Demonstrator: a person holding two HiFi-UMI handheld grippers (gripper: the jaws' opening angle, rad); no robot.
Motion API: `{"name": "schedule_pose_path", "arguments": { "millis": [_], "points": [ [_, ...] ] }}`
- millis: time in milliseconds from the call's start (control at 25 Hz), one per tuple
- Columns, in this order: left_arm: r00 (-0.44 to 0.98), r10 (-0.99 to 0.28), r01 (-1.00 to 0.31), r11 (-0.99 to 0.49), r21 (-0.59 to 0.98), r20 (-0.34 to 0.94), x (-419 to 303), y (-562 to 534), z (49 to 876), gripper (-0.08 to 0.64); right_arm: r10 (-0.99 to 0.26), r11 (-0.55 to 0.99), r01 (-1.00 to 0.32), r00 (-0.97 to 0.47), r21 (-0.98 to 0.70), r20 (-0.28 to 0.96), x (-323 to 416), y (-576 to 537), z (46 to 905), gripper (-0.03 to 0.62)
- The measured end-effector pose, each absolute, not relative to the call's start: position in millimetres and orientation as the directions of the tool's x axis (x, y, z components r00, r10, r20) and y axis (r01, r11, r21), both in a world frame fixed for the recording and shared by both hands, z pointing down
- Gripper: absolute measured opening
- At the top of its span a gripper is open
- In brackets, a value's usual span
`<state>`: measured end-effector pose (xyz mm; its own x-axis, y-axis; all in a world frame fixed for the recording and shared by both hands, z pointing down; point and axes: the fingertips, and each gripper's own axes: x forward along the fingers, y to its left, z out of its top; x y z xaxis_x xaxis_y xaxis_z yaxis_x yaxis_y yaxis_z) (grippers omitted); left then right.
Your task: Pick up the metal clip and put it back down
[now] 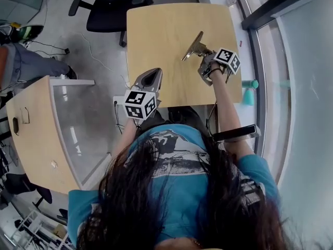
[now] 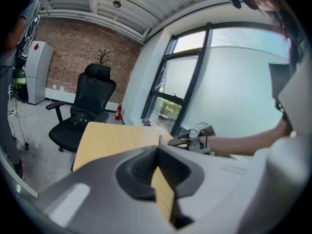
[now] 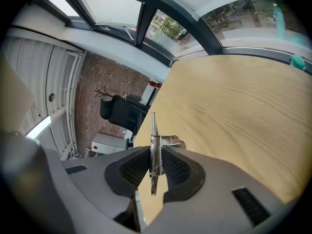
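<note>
The metal clip (image 1: 193,48) is a shiny spring clamp with a long flat blade. My right gripper (image 1: 203,58) is shut on it over the right half of the wooden table (image 1: 161,35). In the right gripper view the clip (image 3: 154,147) stands on edge between the pads, spring showing, blade pointing away over the table (image 3: 234,106). My left gripper (image 1: 149,79) hangs at the table's near left edge, jaws together and holding nothing. In the left gripper view its tips (image 2: 159,151) meet, with the right gripper (image 2: 197,132) and clip (image 2: 176,141) ahead to the right.
A black office chair (image 1: 110,5) stands beyond the table's far left corner. Left of me is a second desk (image 1: 34,134) with a glass panel. A teal object (image 1: 250,91) sits off the table's right side by the window frame. Someone's leg (image 1: 31,64) is at far left.
</note>
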<state>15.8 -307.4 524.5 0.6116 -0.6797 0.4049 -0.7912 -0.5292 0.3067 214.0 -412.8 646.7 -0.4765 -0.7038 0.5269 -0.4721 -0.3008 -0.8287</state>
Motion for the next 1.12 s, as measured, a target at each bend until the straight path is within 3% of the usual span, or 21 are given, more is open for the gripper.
{"name": "schedule_pose_path", "arguments": {
  "millis": [840,1080,1120],
  "points": [
    [0.544,-0.717,-0.839,-0.454,0.300,0.436,-12,-311,532,0.003,-0.607,-0.439,-0.524,-0.425,-0.730,0.671,223,-441,712,0.086],
    [0.546,-0.715,-0.838,-0.459,0.296,0.437,-13,-310,531,0.003,-0.609,-0.396,-0.512,-0.476,-0.763,0.635,213,-443,714,0.087],
    [0.547,-0.714,-0.837,-0.461,0.296,0.437,-13,-309,531,0.003,-0.608,-0.390,-0.513,-0.480,-0.765,0.632,212,-443,714,0.111]
  ]
}}
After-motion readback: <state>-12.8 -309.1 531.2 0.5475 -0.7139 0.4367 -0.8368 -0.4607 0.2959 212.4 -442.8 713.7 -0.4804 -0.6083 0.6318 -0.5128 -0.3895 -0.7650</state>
